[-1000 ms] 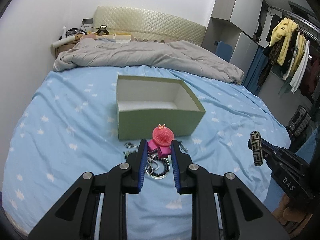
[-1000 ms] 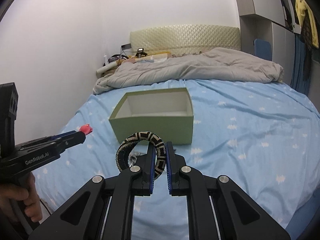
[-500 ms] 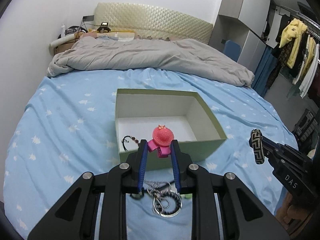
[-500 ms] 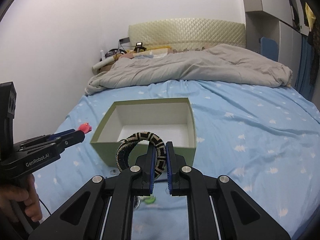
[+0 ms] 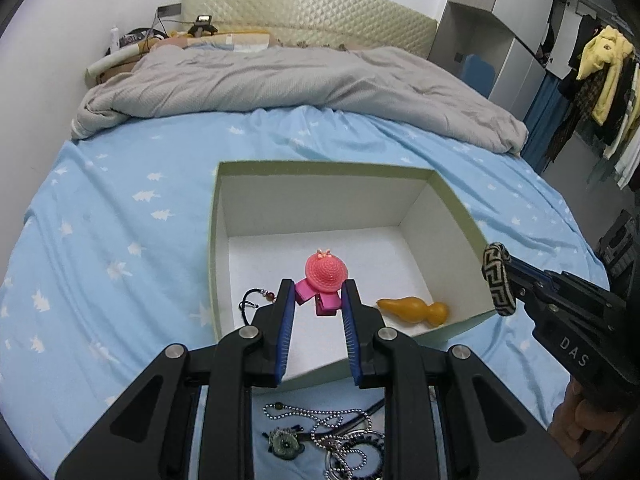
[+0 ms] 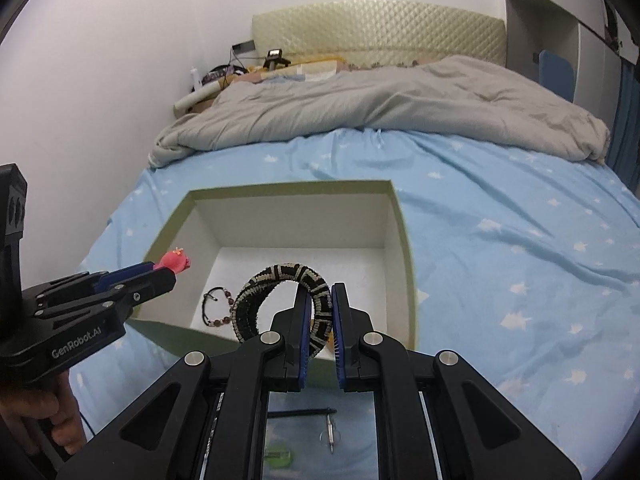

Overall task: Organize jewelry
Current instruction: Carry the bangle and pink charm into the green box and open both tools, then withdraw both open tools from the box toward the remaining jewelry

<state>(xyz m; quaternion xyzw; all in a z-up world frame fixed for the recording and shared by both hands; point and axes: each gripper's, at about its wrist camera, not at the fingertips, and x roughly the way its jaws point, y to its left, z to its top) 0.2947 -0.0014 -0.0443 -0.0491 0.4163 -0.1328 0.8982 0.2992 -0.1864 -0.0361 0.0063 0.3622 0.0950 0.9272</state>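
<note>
A pale green open box (image 5: pixel 320 169) (image 6: pixel 288 192) with a white inside sits on the blue bed. My left gripper (image 5: pixel 318 294) (image 6: pixel 160 270) is shut on a pink hat-shaped hair clip (image 5: pixel 325 270) (image 6: pixel 175 261) and holds it over the box's near left part. My right gripper (image 6: pixel 321 296) (image 5: pixel 510 284) is shut on a black-and-cream patterned bangle (image 6: pixel 276 284) (image 5: pixel 496 278) over the box's near right corner. A dark beaded bracelet (image 5: pixel 256 298) (image 6: pixel 218 306) and an orange gourd pendant (image 5: pixel 412 309) lie in the box.
Loose chains, a pendant and rings (image 5: pixel 336 436) lie on the blue sheet (image 5: pixel 100 264) in front of the box. A small pin and a green piece (image 6: pixel 304 440) lie under my right gripper. A grey duvet (image 5: pixel 288 80) lies behind. Clothes (image 5: pixel 600 88) hang at right.
Both grippers have moved forward and up with their items, from in front of the box to over its near edge. The box's floor and contents have come into view.
</note>
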